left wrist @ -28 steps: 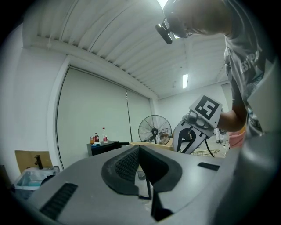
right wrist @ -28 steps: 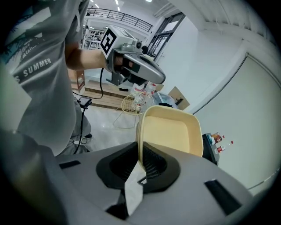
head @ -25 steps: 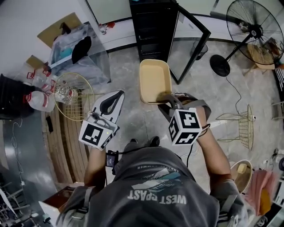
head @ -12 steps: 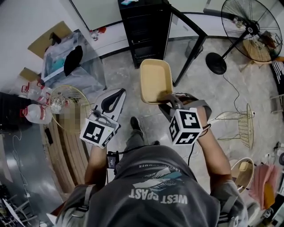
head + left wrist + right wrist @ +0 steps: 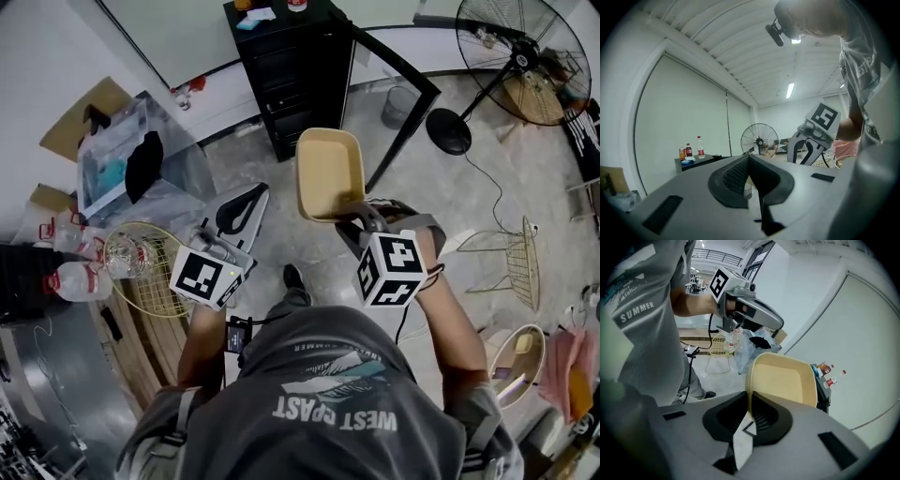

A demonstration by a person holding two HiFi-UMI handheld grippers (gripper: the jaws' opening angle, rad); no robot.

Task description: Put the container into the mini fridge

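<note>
In front of the black mini fridge point(image 5: 291, 70), whose door point(image 5: 405, 98) stands open, we hold the shallow beige plastic container point(image 5: 328, 173) by its near rim, pinched in the right gripper point(image 5: 354, 211), probably so it can slide inside; the left gripper point(image 5: 242, 204) hangs clenched and empty

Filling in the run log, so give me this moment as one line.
right claw: shut on container rim | left claw: shut, empty | mini fridge: door open, container not yet inside

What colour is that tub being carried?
Pale cream-yellow; the rectangular plastic container shows best in the head view.
</note>
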